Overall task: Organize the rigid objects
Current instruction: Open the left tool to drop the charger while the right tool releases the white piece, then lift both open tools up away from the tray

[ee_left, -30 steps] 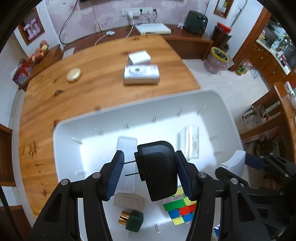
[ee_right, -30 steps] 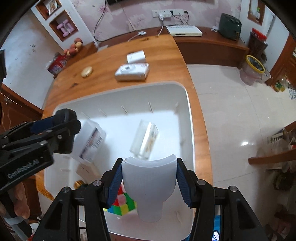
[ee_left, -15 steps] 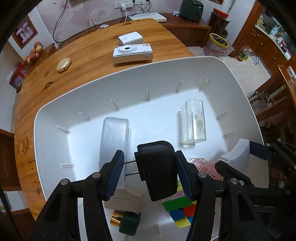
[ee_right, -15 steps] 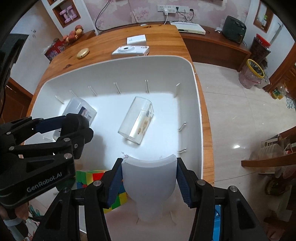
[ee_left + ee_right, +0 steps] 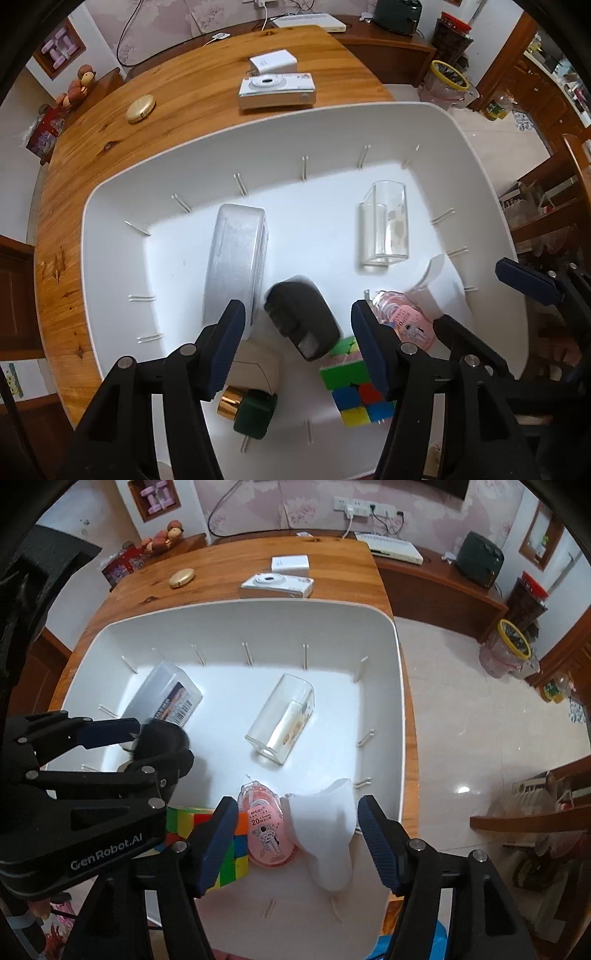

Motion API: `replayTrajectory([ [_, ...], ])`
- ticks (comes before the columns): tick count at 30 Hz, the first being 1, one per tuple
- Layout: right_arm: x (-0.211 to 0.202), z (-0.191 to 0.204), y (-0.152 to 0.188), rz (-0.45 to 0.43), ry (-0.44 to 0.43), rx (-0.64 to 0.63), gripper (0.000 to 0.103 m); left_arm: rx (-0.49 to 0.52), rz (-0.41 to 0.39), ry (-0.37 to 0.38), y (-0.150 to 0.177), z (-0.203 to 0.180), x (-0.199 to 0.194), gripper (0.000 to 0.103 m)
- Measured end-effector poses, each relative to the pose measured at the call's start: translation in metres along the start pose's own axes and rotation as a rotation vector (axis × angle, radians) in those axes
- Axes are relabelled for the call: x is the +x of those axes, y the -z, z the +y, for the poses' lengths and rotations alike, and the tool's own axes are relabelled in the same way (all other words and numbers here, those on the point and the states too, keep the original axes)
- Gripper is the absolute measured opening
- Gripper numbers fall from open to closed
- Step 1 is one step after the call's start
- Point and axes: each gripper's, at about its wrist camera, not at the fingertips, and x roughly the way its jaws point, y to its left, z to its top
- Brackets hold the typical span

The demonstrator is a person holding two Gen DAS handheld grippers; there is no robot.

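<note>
My left gripper (image 5: 297, 341) hangs over the white bin (image 5: 110, 229) with its jaws opening. A black plug adapter (image 5: 301, 321) sits blurred between them, clear of both pads. The jaws of my right gripper (image 5: 295, 834) are opening too. The white curved piece (image 5: 325, 830) stands loose between its pads, over the bin's near right corner. In the bin lie a frosted box (image 5: 236, 262), a clear box (image 5: 386, 229), a pink correction tape (image 5: 264, 830), a colour cube (image 5: 351, 384), a beige piece (image 5: 255, 369) and a green bottle with a gold cap (image 5: 251, 406).
Beyond the bin, the wooden table (image 5: 184, 96) carries a white camera (image 5: 277, 90), a small white box (image 5: 273, 62) and a gold compact (image 5: 140, 109). The table's right edge drops to a tiled floor (image 5: 480, 720). My two grippers stand close side by side.
Both grippers came lower over the bin. Their jaws have spread, and the black adapter and the white piece have come free of the pads.
</note>
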Motion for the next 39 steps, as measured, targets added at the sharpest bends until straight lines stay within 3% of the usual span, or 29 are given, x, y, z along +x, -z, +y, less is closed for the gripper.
replayTrajectory([
  [24, -0.052, -0.014, -0.019, -0.128, -0.035, -0.007, 0.068, -0.126, -0.087, 0.035, -0.003, 0.04, -0.078, 0.064],
  [32, -0.085, -0.018, -0.05, -0.168, -0.06, -0.053, 0.068, -0.195, -0.154, 0.011, -0.018, 0.071, -0.115, 0.064],
  [35, -0.099, -0.023, -0.068, -0.184, -0.082, -0.056, 0.068, -0.219, -0.182, -0.022, -0.028, 0.085, -0.13, 0.074],
  [39, -0.117, -0.026, -0.095, -0.205, -0.087, -0.07, 0.076, -0.242, -0.203, -0.041, -0.041, 0.101, -0.143, 0.077],
])
